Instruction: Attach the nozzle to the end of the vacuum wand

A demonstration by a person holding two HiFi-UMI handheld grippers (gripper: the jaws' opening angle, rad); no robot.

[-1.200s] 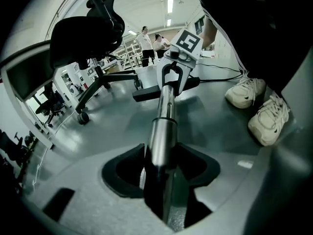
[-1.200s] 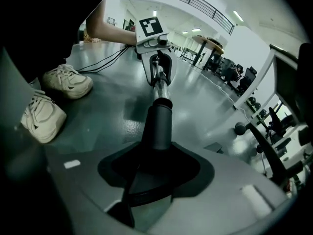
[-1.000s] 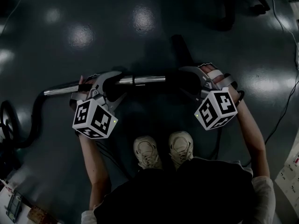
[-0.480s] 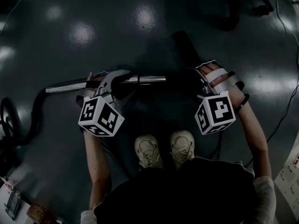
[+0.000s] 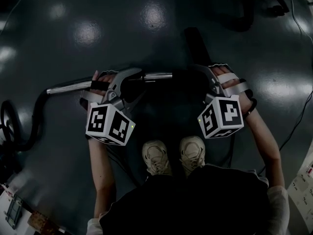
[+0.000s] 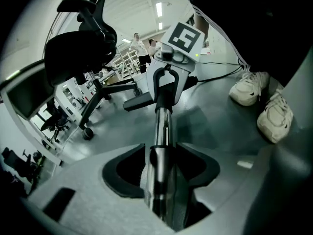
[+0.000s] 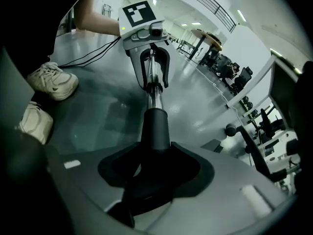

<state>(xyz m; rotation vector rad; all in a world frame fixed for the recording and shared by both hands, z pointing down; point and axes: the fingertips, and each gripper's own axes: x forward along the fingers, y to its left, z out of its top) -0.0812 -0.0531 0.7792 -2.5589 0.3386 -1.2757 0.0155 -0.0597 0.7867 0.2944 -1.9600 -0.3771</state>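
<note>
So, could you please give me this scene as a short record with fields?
left gripper: fingers shut on the shiny metal vacuum wand
right gripper: fingers shut on the black plastic nozzle
joint: nozzle's end meets the wand's tip, in line; seating unclear
wand's far end: joins a black hose
underfoot: dark glossy floor, the person's white shoes

Standing with left forearm and right forearm reached forward and down, elbows bent. Clamping the wand in the left gripper, pressing from both sides, left hand wrapped round the handle. Pinching the nozzle tight in the right gripper, right hand behind it. Pointing both grippers inward, facing one another.
</note>
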